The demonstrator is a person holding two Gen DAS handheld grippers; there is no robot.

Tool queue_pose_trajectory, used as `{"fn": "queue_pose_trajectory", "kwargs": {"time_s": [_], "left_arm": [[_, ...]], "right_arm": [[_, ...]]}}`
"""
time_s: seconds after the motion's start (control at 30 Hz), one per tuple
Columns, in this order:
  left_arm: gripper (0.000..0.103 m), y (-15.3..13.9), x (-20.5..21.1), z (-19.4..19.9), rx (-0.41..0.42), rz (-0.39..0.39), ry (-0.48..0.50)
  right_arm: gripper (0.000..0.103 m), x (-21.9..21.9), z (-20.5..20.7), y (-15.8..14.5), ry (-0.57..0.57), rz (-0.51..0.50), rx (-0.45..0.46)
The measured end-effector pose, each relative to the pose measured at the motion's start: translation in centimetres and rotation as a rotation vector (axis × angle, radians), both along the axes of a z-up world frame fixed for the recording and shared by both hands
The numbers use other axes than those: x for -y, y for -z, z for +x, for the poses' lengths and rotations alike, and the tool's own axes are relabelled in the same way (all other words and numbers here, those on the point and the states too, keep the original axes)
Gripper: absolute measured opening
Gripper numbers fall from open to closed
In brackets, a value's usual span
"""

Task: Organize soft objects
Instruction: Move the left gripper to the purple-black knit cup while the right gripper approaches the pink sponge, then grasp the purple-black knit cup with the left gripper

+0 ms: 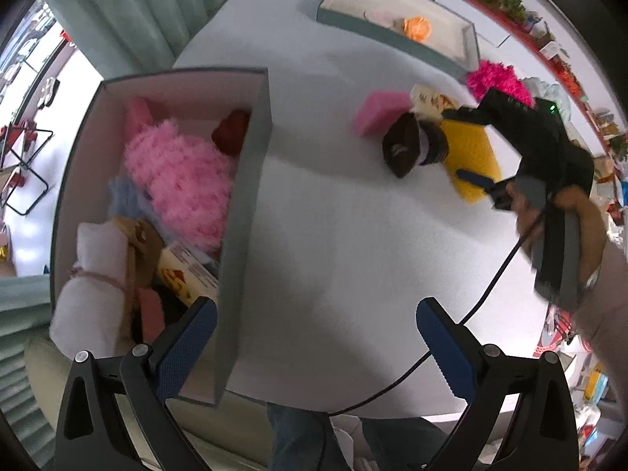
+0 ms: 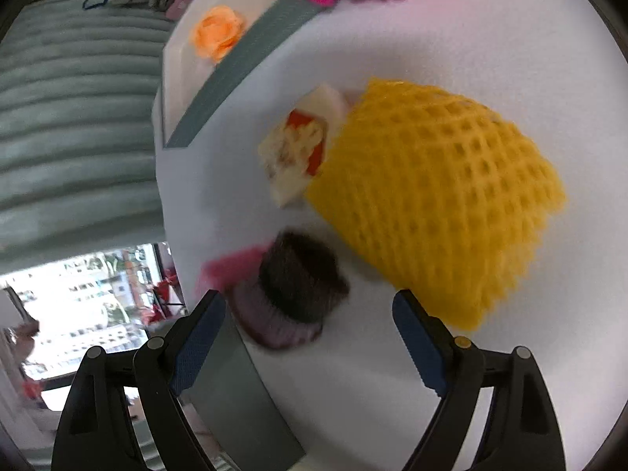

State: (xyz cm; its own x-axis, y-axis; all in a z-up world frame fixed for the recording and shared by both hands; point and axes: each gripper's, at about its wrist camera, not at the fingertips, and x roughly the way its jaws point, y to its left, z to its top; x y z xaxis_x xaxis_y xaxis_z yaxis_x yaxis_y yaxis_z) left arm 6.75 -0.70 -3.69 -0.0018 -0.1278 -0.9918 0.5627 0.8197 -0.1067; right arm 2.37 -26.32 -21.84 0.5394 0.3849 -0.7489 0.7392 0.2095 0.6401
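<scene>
Your right gripper [image 2: 310,337] hangs with jaws apart and empty, the dark knit roll [image 2: 292,290] just ahead between them: centre it before you squeeze. The yellow foam net [image 2: 435,200] lies to its right. Your left gripper [image 1: 314,347], also apart, hovers beside the full box [image 1: 243,204] holding a pink fluffy piece [image 1: 180,180]; the far tray [image 1: 469,43] holds an orange flower [image 1: 417,27].

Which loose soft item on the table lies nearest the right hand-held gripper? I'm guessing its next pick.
The dark brown knitted hat, just ahead of the open right hand-held gripper. The yellow foam net and pink sponge lie further off.
</scene>
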Motion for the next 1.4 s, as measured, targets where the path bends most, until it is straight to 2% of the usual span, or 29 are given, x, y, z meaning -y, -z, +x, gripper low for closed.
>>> {"fn": "queue_pose_trajectory", "kwargs": {"time_s": [0.07, 0.13, 0.17, 0.2, 0.27, 0.37, 0.47, 0.53, 0.6, 0.67, 0.8, 0.87, 0.93, 1.03, 1.1, 1.17, 1.23, 1.4], "left_arm": [[0.102, 0.5, 0.4, -0.3, -0.008, 0.014, -0.005], [0.102, 0.7, 0.9, -0.5, -0.011, 0.019, -0.004], [0.102, 0.8, 1.1, -0.5, -0.01, 0.021, -0.002], [0.102, 0.9, 1.3, -0.5, -0.006, 0.024, -0.001], [0.102, 1.1, 1.6, -0.3, -0.011, 0.03, -0.005], [0.102, 0.5, 1.6, -0.2, 0.004, 0.042, -0.004], [0.102, 0.1, 1.1, -0.2, 0.018, 0.055, -0.006], [0.102, 0.1, 0.6, -0.2, 0.017, 0.065, -0.021], [0.102, 0.2, 0.1, -0.1, 0.008, 0.064, -0.037], [0.102, 0.1, -0.3, 0.2, 0.007, 0.04, -0.064], [0.102, 0.5, -0.6, 0.0, -0.009, 0.004, -0.07], [0.102, 1.5, -0.2, -0.2, -0.031, 0.018, -0.055], [0.102, 2.3, 0.5, -0.5, -0.047, 0.025, -0.047], [0.102, 3.7, 2.2, -0.9, -0.056, 0.022, -0.031], [0.102, 4.8, 3.7, -1.3, -0.084, 0.016, -0.027], [0.102, 5.6, 5.0, -1.4, -0.103, 0.005, -0.028], [0.102, 6.4, 6.6, -1.1, -0.083, 0.004, -0.033], [0.102, 6.9, 9.9, 0.2, -0.008, -0.015, -0.059]], "right_arm": [[0.09, 1.9, -0.3, 0.2, 0.042, -0.056, -0.051], [0.093, 3.8, 0.0, -2.6, 0.022, -0.36, -0.184], [0.096, 3.9, 0.6, -3.8, -0.033, -0.468, -0.208], [0.096, 3.6, 1.5, -4.8, -0.104, -0.529, -0.207], [0.096, 1.3, 3.4, -5.8, -0.249, -0.526, -0.136], [0.096, -2.3, 5.8, -5.8, -0.371, -0.508, -0.073], [0.096, -4.9, 9.6, -6.4, -0.475, -0.593, -0.011], [0.096, -6.0, 11.6, -6.3, -0.512, -0.604, 0.016], [0.096, -7.4, 13.1, -5.2, -0.595, -0.582, 0.004], [0.096, -8.7, 12.9, -3.5, -0.684, -0.536, -0.031], [0.096, -11.8, 7.4, -3.2, -0.773, -0.526, -0.048], [0.097, -12.3, 3.5, -3.9, -0.758, -0.483, -0.042], [0.097, -11.2, 0.0, -4.7, -0.667, -0.436, -0.042], [0.097, -8.4, -5.2, -5.8, -0.503, -0.453, -0.096], [0.097, -7.3, -7.8, -6.0, -0.451, -0.466, -0.147], [0.097, -6.3, -9.5, -5.5, -0.435, -0.463, -0.192], [0.097, -6.3, -10.7, -5.0, -0.421, -0.474, -0.245], [0.097, -5.6, -11.5, -5.1, -0.38, -0.441, -0.268]]}}
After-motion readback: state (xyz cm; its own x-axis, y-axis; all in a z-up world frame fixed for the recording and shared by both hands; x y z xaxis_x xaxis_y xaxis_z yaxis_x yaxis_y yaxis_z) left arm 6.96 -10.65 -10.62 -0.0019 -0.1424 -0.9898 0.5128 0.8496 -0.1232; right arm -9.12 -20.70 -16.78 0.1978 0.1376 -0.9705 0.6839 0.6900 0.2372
